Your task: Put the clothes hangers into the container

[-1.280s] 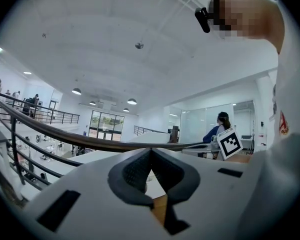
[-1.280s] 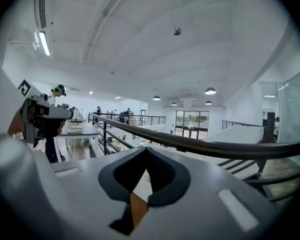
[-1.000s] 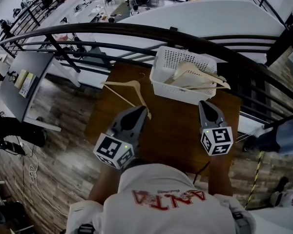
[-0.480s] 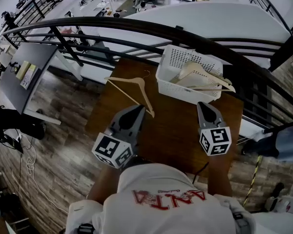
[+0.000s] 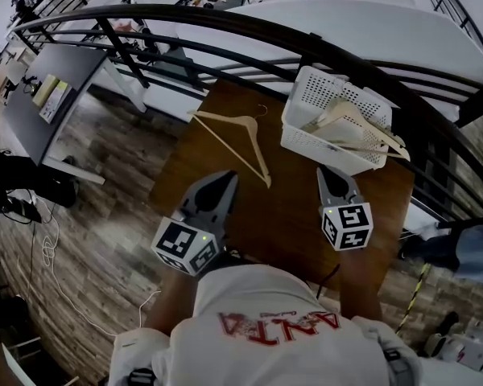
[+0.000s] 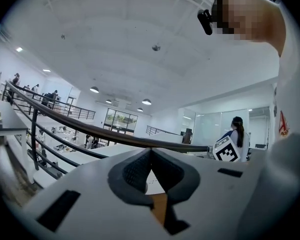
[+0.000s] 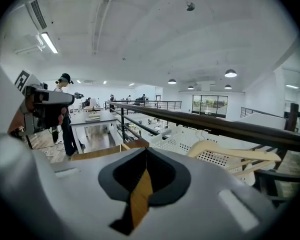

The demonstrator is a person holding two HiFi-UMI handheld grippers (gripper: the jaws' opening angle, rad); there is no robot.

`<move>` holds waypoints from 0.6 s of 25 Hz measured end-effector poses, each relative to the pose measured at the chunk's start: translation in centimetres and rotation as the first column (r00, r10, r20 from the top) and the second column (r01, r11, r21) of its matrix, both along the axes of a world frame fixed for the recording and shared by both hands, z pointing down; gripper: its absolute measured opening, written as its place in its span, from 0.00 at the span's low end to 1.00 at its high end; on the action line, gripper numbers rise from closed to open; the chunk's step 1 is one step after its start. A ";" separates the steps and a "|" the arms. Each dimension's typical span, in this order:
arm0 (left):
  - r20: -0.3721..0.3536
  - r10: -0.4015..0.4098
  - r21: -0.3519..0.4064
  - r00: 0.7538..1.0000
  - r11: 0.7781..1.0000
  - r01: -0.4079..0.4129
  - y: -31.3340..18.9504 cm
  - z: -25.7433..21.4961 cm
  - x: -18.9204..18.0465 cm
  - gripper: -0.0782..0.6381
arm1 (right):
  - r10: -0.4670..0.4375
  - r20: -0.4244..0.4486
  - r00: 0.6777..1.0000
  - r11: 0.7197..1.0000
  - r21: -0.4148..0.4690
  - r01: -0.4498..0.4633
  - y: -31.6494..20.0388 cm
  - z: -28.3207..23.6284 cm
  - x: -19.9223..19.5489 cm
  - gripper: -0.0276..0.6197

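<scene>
Beside the balcony railing, still leaving one hanger [image 5: 229,149] lying near the far-left corner of the counter [image 5: 298,207], others sitting in the container [image 5: 318,147] far-right; keeping left gripper [image 5: 229,176] and right gripper [image 5: 329,172] fingers pressed together, empty, not yet fetching it.

Head view has swung: table [image 5: 290,215], basket [image 5: 322,149] and the loose hanger [image 5: 253,124] now sit further right in frame, and the table edges are tilted a bit more. Against them, both grippers are shifted left.

Left gripper [image 5: 225,179]: a second ago its tip overlapped the hanger's near end. Now that end lies clear of the tip, off to its right, with bare table between.

Right gripper [image 5: 330,173]: was below the right end of the basket's near wall, now below roughly its middle.
</scene>
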State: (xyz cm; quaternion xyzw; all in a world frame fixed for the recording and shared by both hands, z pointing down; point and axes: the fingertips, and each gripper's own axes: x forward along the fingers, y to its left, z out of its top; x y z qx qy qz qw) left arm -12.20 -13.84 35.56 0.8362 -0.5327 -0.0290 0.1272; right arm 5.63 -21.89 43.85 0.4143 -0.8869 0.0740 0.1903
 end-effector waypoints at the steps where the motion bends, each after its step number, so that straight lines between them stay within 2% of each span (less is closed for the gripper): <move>1: -0.001 -0.002 -0.002 1.000 1.000 0.002 -0.2 0.2 -0.6 0.12 | -0.004 -0.003 1.000 1.000 -0.011 0.004 -0.2 0.3 -0.9 0.05; 8: 0.009 -0.006 -0.025 1.000 1.000 0.006 -2.3 1.9 -6.0 0.12 | -0.010 -0.022 1.000 0.997 -0.081 0.008 -2.7 3.7 -8.0 0.05; 15: -0.007 0.009 -0.068 1.000 0.998 -0.009 -4.2 3.9 -11.1 0.12 | 0.047 -0.058 0.997 0.980 -0.190 -0.057 -6.5 9.3 -14.5 0.06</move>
